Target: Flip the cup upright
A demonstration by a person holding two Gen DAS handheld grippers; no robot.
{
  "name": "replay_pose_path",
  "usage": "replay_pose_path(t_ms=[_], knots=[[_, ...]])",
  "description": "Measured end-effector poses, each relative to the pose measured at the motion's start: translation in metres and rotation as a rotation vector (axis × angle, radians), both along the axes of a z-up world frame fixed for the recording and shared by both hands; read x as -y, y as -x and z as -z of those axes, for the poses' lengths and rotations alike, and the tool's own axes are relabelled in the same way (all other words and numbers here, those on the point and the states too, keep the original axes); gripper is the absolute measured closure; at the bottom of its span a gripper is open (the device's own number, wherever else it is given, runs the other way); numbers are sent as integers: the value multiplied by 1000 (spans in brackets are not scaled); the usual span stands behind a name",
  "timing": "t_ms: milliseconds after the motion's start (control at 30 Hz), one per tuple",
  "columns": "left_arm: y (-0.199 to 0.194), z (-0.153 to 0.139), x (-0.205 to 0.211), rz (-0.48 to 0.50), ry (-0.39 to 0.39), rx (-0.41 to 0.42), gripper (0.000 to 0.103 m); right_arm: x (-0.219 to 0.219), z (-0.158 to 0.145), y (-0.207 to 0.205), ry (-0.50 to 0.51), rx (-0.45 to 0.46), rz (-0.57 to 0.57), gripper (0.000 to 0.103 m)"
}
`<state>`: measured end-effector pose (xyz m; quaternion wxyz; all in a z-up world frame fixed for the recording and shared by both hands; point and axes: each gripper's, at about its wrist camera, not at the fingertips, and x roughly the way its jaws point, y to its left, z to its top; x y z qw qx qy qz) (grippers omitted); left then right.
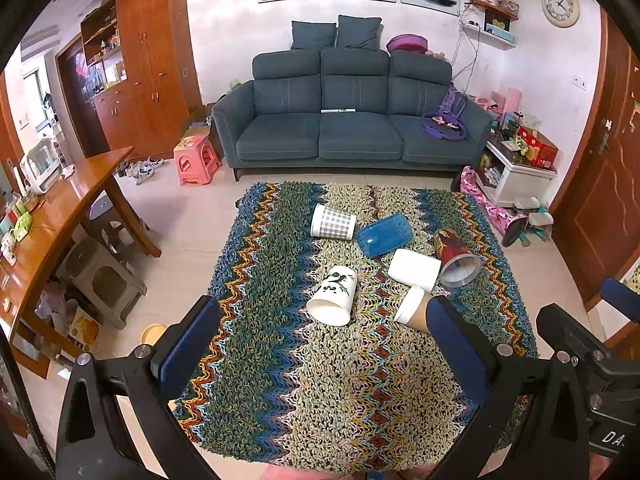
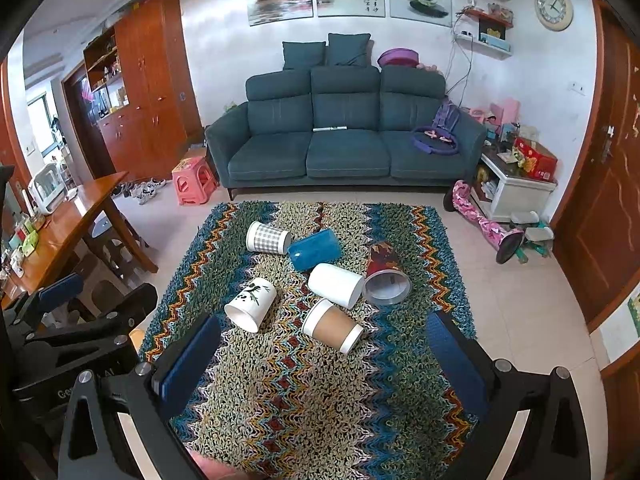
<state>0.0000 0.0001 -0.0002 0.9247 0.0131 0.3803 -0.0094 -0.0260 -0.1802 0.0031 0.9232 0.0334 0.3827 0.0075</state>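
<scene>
Several cups lie on their sides on a zigzag rug (image 1: 304,380) (image 2: 304,400). They are a white cup with a bamboo print (image 1: 334,294) (image 2: 251,302), a brown paper cup (image 1: 412,306) (image 2: 333,326), a plain white cup (image 1: 414,270) (image 2: 336,285), a blue cup (image 1: 384,235) (image 2: 315,249), a checked cup (image 1: 333,222) (image 2: 268,237) and a red cup (image 1: 456,258) (image 2: 385,268). My left gripper (image 1: 320,354) is open and empty, held above the rug short of the cups. My right gripper (image 2: 322,368) is open and empty, just short of the paper cup.
A blue sofa (image 1: 348,120) stands behind the rug, with a pink stool (image 1: 196,160) to its left. A wooden table (image 1: 60,216) with stools under it is at the left. A white cabinet (image 1: 516,168) and toys are at the right.
</scene>
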Motion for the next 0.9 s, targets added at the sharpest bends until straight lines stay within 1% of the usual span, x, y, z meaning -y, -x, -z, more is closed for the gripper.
replay_pose_path(t_ms=[633, 900], knots=[[0, 5, 4, 3, 1, -11, 0, -2, 4, -1, 1, -13, -2, 0], [-1, 6, 2, 3, 2, -14, 0, -2, 14, -6, -1, -34, -4, 0]])
